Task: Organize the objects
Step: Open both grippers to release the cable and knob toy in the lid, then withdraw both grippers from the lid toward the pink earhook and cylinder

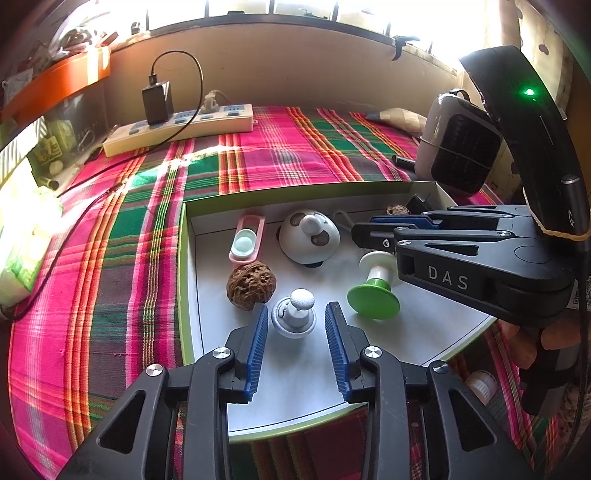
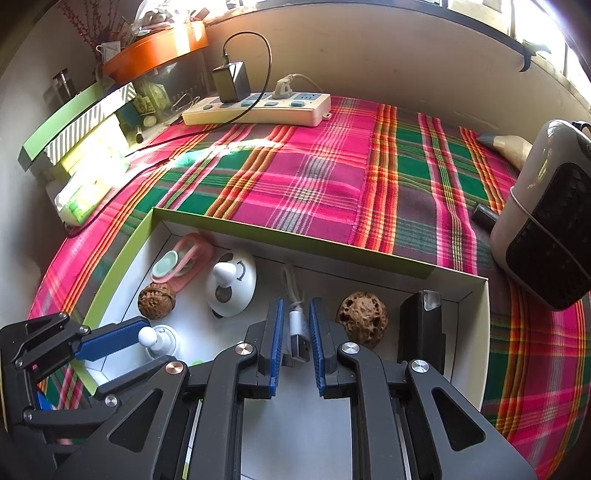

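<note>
Blown-out window (image 1: 280,11) backlight, sun patches, fisheye-warped edges

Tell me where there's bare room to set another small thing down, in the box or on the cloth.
Widest free patch: the plaid cloth between the power strip and the box's far wall. Inside the box, the floor nearest the cameras is bare. The far side is crowded: pink case, white dome, two walnuts, USB cable, black block.
</note>
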Demonstrator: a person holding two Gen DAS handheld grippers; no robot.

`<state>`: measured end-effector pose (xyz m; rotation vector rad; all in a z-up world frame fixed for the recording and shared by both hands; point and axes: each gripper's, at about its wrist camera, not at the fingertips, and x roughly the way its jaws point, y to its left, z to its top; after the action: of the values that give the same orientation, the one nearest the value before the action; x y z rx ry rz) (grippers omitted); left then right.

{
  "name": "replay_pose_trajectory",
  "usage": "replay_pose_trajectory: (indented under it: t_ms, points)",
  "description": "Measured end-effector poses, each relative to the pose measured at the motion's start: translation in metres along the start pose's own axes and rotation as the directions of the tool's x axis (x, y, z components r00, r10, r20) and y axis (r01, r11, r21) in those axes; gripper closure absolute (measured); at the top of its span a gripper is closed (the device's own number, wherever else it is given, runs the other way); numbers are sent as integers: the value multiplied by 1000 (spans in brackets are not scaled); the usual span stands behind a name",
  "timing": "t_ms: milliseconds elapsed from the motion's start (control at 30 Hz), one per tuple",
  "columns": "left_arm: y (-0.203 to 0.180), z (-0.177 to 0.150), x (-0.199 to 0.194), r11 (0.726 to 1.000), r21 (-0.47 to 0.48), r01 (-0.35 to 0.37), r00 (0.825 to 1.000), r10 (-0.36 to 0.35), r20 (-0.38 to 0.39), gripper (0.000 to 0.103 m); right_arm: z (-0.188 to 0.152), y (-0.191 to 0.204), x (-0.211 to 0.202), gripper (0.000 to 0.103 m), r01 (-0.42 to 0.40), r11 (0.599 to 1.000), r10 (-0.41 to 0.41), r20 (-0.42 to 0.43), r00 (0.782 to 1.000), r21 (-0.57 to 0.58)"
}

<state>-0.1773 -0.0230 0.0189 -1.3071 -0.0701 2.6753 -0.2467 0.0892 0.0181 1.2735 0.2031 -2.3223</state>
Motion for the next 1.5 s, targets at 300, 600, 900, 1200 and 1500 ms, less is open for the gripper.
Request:
replay_pose_trajectory:
  t_ms: [300, 600, 900, 1200, 1500]
  points:
    - [-1, -2, -6, 1000, -12, -10, 1000, 10, 4, 69, -4, 2, -8, 83, 0, 1000, -1, 20, 1000, 11]
    - [-2, -5, -17, 1000, -17, -21, 1000, 21, 19, 69, -12, 3, -23, 64, -4, 1000, 2, 51, 999, 29]
    - [-5, -11, -31, 999, -20, -28, 999, 29, 40, 69, -24, 7, -42, 64, 9, 999, -12, 92, 996, 41]
    - [-9, -21, -47, 1000, -18, -25, 998, 27, 62, 69, -39, 7, -63, 64, 12, 998, -20, 132, 991, 66]
    - [-15, -33, -60, 1000, -19, -8, 996, 9, 87, 69, -61, 5, -83, 64, 18, 996, -32, 169, 985, 87]
